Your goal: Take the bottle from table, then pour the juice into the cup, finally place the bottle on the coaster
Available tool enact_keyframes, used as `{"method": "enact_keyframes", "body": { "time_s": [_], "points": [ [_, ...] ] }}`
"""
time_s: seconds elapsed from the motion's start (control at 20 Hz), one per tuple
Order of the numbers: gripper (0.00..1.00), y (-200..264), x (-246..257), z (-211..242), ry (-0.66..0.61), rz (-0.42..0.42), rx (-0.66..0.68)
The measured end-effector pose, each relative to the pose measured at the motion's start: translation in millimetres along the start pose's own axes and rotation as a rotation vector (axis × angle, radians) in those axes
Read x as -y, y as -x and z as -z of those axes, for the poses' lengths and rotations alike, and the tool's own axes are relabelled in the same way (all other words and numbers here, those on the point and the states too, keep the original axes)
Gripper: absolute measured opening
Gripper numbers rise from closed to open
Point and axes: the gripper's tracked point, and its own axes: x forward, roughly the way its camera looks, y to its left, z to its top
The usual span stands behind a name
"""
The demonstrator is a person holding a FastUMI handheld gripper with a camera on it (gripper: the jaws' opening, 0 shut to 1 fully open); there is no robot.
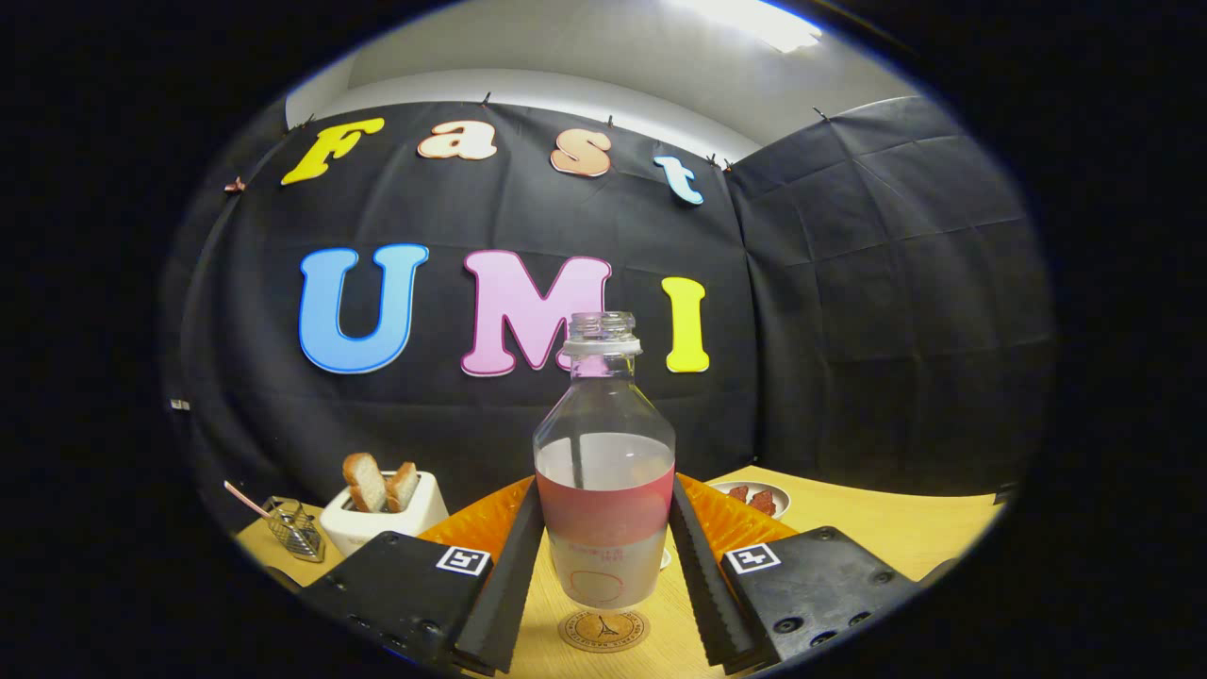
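Note:
A clear, uncapped bottle [603, 453] with a red label band stands upright between my fingers, pale juice filling it to just above the label. My gripper [604, 490] is shut on the bottle, one finger pressing each side at the label. A round cork-coloured coaster [603, 630] lies on the wooden table directly under the bottle's base. I cannot tell whether the base touches it. A small white edge [666, 558] peeks out behind the bottle by the right finger; I cannot tell what it is.
An orange ribbed plate [731, 523] lies beyond the fingers behind the bottle. A small bowl of red pieces [754, 497] sits to its right. A white toaster [382, 514] holding bread slices and a wire basket [294, 528] stand to the left.

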Motion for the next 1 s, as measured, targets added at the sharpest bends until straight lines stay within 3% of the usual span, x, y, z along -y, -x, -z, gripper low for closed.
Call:
{"method": "enact_keyframes", "body": {
  "time_s": [0.5, 0.75, 1.0],
  "points": [
    [0.75, -26.6, -13.7, 80.5, 0.104, 0.002, -0.062],
    [0.75, -26.9, -9.8, 114.0, 0.087, 0.013, -0.119],
    [0.75, -28.1, -13.1, 121.8, 0.103, -0.007, -0.113]
  ]
}}
